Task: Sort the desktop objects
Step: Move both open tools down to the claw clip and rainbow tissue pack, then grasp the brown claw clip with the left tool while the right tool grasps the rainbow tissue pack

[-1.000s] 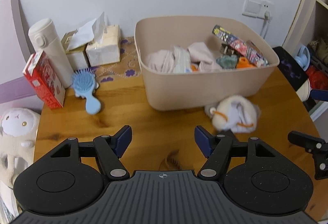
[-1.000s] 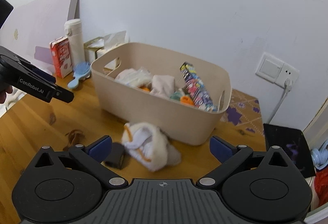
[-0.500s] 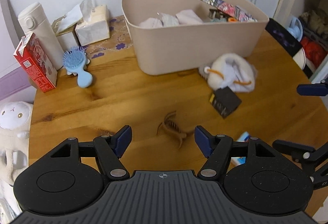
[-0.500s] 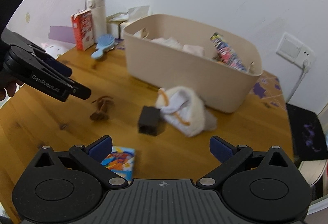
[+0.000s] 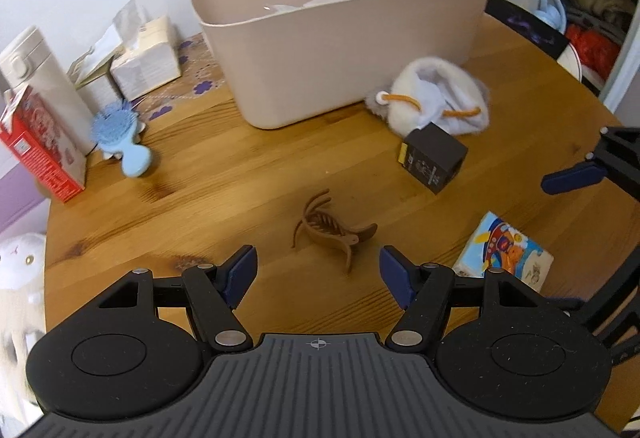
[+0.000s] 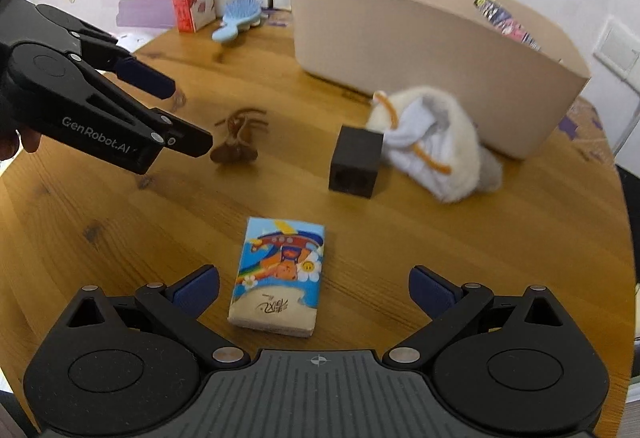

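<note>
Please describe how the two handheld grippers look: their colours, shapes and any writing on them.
Both are matte black plastic. The left gripper and right gripper each have two round discs at the base, angular linkage arms with silver rivets, a ribbed grey centre plate with a small crosshair mark, and dark blue pads on the jaws. Seen from the right wrist view, the left one carries white "GenRobot.AI" lettering. No cables show.

Left gripper fingers spread wide, holding nothing. Right gripper same, fingers wide apart, pointing downward.
</note>
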`<state>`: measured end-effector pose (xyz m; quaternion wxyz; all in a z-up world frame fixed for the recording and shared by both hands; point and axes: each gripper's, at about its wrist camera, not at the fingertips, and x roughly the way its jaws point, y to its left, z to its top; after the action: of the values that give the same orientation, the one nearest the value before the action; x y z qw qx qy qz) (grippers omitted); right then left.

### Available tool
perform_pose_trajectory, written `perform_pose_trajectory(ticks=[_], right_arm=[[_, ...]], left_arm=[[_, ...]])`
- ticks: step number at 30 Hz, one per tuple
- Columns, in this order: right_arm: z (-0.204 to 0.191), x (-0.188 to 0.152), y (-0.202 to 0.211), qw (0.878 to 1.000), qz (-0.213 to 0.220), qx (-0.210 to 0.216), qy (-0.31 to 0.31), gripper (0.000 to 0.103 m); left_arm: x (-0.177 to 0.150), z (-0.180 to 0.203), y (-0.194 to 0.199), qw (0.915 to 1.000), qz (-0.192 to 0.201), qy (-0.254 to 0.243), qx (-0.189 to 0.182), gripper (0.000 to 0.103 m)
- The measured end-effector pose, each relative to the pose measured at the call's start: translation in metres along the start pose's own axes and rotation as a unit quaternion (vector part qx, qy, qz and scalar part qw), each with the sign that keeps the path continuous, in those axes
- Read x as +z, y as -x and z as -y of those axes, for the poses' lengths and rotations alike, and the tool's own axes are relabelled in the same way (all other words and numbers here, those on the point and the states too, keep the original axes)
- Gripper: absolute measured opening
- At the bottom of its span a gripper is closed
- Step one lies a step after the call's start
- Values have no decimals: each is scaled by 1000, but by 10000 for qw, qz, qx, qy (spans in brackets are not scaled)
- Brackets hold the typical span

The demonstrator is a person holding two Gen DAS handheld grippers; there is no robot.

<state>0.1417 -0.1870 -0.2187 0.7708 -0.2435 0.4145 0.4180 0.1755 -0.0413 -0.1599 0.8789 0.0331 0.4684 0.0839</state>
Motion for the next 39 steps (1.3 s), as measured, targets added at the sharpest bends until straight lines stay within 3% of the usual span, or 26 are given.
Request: perform_pose_trajectory(ticks=[7, 17, 20, 24, 29, 39], right_arm=[[9, 0, -10, 9999, -20, 18, 105, 95], [28, 7, -19, 9999, -56, 77, 132, 88], [30, 10, -20, 9998, -54, 134, 150, 81], [32, 12, -17, 9997, 37, 186, 175, 71], [33, 14, -16, 9995, 91, 225, 194, 48], [36, 12, -2, 9996, 221, 65, 168, 43]], left_arm=[[3, 1, -19, 9998, 13, -187, 97, 69], [14, -3, -38, 9996, -21, -282, -68, 69], [15, -2, -43, 9991, -114, -343, -226, 66], [16, -2, -44, 9983, -102, -307, -476, 48], [16, -1, -44, 9976, -147, -352, -582, 48], [16, -6, -25, 9980, 61, -264, -569, 48]])
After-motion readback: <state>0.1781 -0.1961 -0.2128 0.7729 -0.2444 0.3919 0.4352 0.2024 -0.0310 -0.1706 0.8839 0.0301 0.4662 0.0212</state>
